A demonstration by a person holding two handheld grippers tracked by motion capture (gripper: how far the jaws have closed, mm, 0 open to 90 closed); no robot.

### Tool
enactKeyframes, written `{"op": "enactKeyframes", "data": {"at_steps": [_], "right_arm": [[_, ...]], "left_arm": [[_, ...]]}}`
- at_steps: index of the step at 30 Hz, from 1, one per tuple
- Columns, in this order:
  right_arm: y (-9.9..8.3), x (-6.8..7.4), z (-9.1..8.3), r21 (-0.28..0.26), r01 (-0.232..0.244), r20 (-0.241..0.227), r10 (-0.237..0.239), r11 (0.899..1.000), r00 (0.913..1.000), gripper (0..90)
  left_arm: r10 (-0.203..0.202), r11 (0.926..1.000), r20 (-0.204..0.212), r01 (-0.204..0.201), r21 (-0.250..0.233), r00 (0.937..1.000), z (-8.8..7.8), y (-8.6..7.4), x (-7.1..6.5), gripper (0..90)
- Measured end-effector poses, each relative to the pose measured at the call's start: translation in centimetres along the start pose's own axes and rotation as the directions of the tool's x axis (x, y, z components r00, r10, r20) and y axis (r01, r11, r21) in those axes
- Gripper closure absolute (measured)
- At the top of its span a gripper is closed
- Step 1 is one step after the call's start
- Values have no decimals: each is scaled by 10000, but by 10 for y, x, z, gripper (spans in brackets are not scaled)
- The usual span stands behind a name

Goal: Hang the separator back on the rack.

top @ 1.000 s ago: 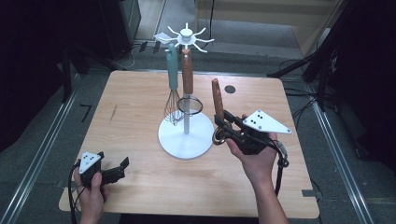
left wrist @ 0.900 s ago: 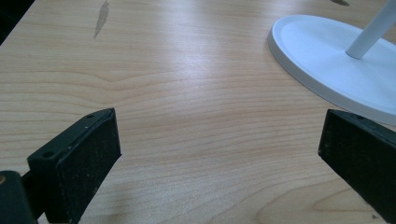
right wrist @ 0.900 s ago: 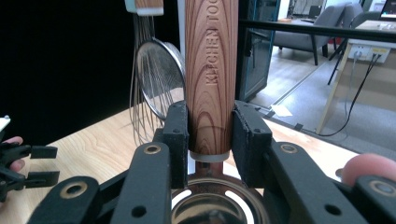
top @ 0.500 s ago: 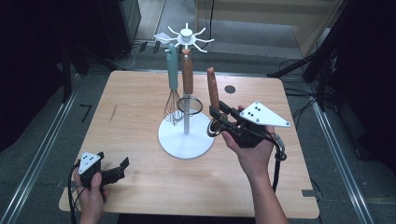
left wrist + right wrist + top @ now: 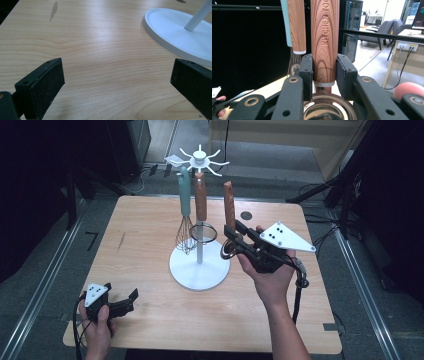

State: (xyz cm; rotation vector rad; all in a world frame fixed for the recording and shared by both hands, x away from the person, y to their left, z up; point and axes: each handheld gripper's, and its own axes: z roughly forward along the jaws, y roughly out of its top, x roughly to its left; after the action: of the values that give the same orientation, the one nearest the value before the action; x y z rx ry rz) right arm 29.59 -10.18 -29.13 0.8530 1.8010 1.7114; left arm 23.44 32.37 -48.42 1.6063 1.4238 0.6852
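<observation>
1. Bench [image 5: 150, 245] of pale wood fills the high view; at its near left corner the left claw [image 5: 131, 297] rests low over the wood in the person's left hand [image 5: 97, 320].
2. The left gripper view adds what the high view cannot resolve: the two black jaws stand wide apart with nothing but bare wood grain between them, so this claw is released. The rim of the white round base [image 5: 170, 30] lies just ahead of the right jaw.
3. At mid-bench the high view shows the whole utensil stand [image 5: 199, 210]: white base, thin pole, spoked top. A teal-handled whisk [image 5: 185, 215] and a wood-handled strainer [image 5: 201, 207] hang from it.
4. Right of the stand, the right claw [image 5: 234, 237] is clenched on a wooden-handled utensil [image 5: 229, 207], held upright above the bench and just beside the pole, the handle pointing up.
5. The right gripper view gives the close detail that the high view lacks: both pads press the lower end of the handle [image 5: 324, 40], one on each side.
6. That handle is round, reddish-brown with dark grain, and bears embossed lettering that begins "KITCHEN". A pale collar ends it below the pads, and a shiny metal bowl with a rim sits beneath. Whether it is a ladle or a strainer I cannot tell.
</observation>
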Motion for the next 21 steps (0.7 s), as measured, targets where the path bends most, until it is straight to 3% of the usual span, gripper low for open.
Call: {"op": "enactKeyframes", "data": {"at_steps": [21], "right_arm": [[15, 1, 14, -229, -213, -137, 210, 9995, 9997, 709]], "left_arm": [[-110, 9999, 66, 110, -29, 9999, -1, 0, 1, 0]]}}
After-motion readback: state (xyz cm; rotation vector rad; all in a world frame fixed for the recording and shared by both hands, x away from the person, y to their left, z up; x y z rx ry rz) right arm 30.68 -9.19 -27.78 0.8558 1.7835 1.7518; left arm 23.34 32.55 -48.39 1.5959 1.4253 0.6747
